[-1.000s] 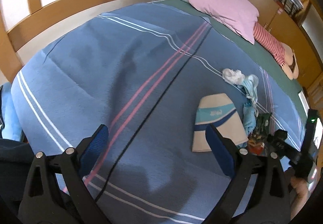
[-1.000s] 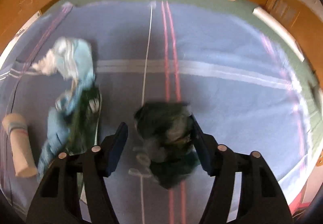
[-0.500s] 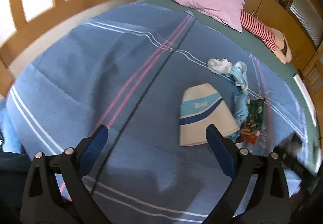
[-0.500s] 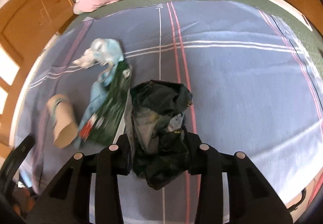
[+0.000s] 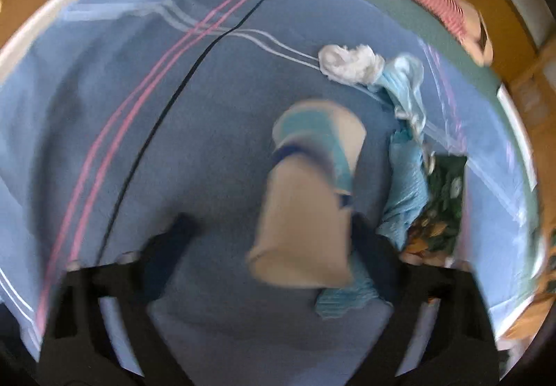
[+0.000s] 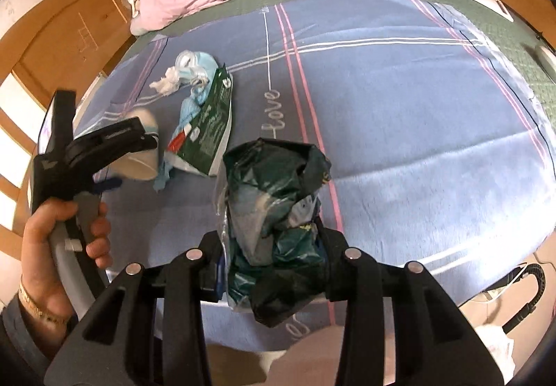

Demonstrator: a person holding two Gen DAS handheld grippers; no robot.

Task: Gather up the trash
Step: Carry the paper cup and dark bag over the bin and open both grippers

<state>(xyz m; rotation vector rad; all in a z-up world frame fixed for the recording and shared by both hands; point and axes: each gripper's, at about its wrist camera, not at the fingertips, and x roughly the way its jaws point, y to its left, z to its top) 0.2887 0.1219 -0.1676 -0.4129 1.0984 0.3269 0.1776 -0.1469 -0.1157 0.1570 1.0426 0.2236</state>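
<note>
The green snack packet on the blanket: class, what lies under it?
Crumpled light-blue plastic pokes out from under the green snack packet, all resting on the blue blanket. How far the plastic extends beneath is hidden.

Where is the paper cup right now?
In the left wrist view the paper cup lies on the blue blanket, between the left tongs, just left of the light-blue wrapper.
</note>
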